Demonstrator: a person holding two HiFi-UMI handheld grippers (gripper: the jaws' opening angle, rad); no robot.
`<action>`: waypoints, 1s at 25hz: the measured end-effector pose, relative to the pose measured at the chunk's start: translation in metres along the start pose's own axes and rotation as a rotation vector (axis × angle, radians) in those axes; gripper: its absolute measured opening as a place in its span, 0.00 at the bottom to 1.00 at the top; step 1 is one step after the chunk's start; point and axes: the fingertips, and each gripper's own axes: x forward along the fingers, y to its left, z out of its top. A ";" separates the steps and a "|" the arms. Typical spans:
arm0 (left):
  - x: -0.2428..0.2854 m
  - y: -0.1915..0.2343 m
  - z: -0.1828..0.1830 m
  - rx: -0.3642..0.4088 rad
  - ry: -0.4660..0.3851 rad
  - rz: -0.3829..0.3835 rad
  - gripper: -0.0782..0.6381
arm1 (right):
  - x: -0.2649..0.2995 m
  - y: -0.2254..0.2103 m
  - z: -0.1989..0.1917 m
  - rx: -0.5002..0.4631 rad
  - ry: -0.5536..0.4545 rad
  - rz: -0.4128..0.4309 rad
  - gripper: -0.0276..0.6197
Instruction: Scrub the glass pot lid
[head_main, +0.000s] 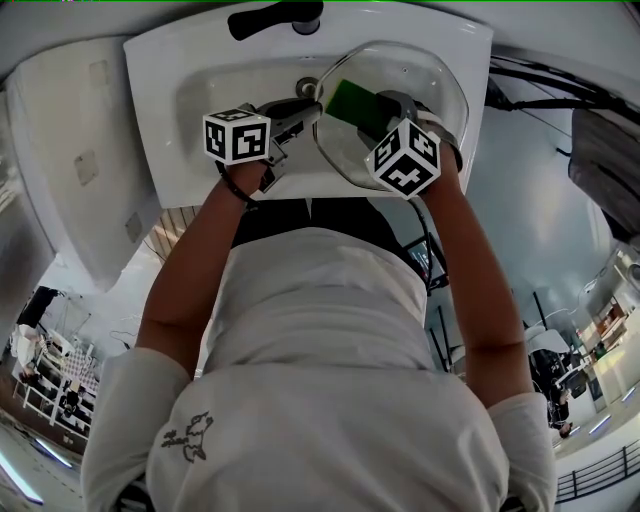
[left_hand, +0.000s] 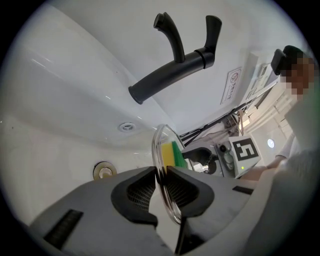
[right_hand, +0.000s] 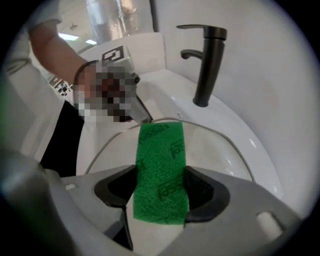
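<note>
1. The glass pot lid (head_main: 440, 90) stands tilted over the white sink (head_main: 160, 120), with the left gripper (left_hand: 161, 172) fingers closed on its rim.
2. The right gripper (right_hand: 161, 187) fingers clamp a green sponge (right_hand: 160, 150) laid against the glass (sponge and gripper hide the lid's middle).
3. A drain (left_hand: 104, 171) shows in the basin, below the black faucet (left_hand: 175, 70).

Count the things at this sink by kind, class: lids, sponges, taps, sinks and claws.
glass pot lid: 1
sponge: 1
tap: 1
sink: 1
claws: 2 (left claw, right claw)
Total: 6
</note>
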 end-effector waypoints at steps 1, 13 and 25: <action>0.000 0.000 0.000 -0.002 -0.004 0.000 0.21 | 0.000 0.008 -0.002 -0.027 -0.003 0.017 0.49; -0.001 0.000 0.002 -0.005 -0.010 0.002 0.20 | -0.025 0.076 -0.068 -0.190 0.105 0.241 0.49; 0.001 -0.001 0.002 0.003 0.005 -0.001 0.20 | -0.021 0.027 0.040 0.315 -0.205 0.069 0.50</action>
